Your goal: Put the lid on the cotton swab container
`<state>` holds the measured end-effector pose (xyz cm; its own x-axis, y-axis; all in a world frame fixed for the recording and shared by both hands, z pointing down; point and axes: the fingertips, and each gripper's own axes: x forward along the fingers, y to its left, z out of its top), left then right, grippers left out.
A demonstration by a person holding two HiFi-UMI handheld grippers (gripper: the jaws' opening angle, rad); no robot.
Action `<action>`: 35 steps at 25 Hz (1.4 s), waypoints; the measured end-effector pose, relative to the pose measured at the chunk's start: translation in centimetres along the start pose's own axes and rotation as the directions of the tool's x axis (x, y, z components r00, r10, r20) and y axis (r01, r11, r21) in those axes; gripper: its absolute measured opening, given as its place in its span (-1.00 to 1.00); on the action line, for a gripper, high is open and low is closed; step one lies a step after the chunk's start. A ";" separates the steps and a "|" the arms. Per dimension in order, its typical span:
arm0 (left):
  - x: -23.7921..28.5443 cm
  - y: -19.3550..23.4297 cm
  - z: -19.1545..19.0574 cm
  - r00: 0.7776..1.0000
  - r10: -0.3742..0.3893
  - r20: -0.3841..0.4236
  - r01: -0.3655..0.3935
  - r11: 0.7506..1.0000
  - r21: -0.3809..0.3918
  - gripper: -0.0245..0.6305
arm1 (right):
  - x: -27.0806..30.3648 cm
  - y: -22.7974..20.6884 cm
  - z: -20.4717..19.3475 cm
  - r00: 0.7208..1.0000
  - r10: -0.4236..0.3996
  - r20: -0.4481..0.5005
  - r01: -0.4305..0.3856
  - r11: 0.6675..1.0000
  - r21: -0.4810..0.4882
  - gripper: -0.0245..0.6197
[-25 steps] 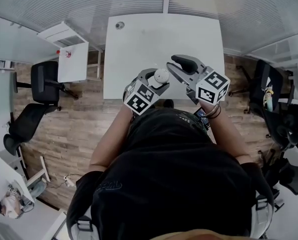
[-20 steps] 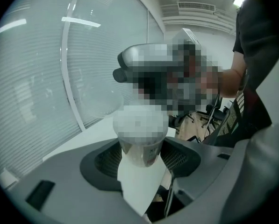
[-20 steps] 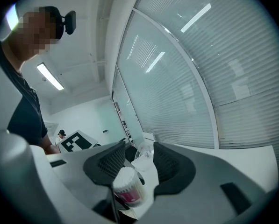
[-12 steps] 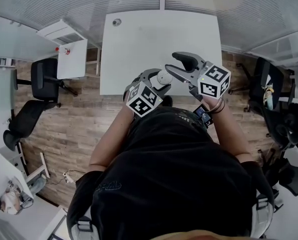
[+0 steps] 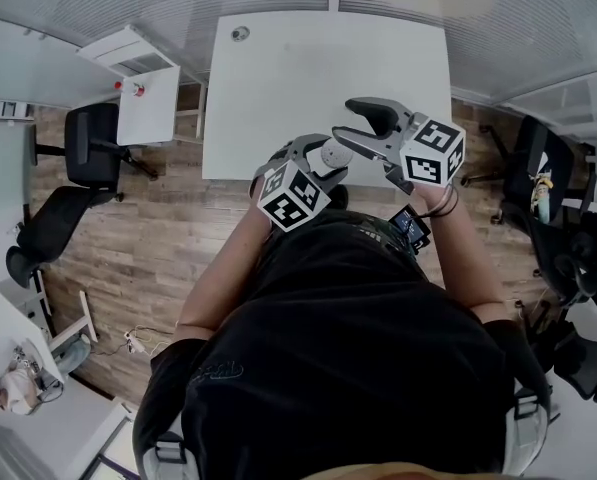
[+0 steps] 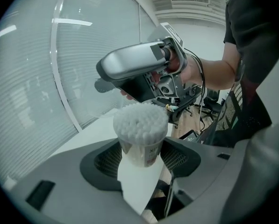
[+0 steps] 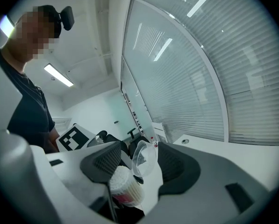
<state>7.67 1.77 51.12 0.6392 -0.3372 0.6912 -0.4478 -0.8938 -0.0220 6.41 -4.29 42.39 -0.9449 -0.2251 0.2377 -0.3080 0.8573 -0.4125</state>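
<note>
My left gripper (image 6: 141,156) is shut on the cotton swab container (image 6: 140,125), a clear tub packed with white swab heads and held upright. In the head view it shows as a white round top (image 5: 330,152) in front of the person's chest, over the table's near edge. My right gripper (image 5: 353,122) sits just right of it, its jaws opening. In the right gripper view the clear round lid (image 7: 145,158) stands tilted between the spread jaws of that gripper (image 7: 139,165), clear of the left pad and just above the container (image 7: 125,186).
A white table (image 5: 328,68) lies ahead with a small round fitting (image 5: 240,34) at its far left corner. A small white side table (image 5: 146,116) and black office chairs (image 5: 83,148) stand at the left, more chairs (image 5: 538,178) at the right, on wooden floor.
The right gripper's jaws have spread wider and it has closed in on the container's top. Both grippers drifted slightly right.
</note>
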 end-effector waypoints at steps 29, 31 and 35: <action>-0.9 3.8 -0.8 0.995 0.101 -0.003 -0.101 0.993 -0.061 -0.11 | 0.6 3.8 -0.2 0.990 0.144 0.001 -0.144 0.989 0.014 -0.18; -0.9 3.9 -0.7 0.994 0.109 0.002 -0.109 0.992 -0.063 -0.11 | 0.7 3.7 -0.3 0.990 0.139 0.001 -0.139 0.990 0.019 -0.18; -1.0 4.3 -0.6 0.991 0.131 0.007 -0.130 0.989 -0.068 -0.11 | 0.9 3.4 -0.4 0.993 0.121 -0.001 -0.121 0.992 0.033 -0.18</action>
<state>4.69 -1.55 50.76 0.5793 -0.4536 0.6772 -0.5686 -0.8202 -0.0630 4.57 -1.35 41.54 -0.9752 -0.1193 0.1865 -0.1948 0.8624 -0.4673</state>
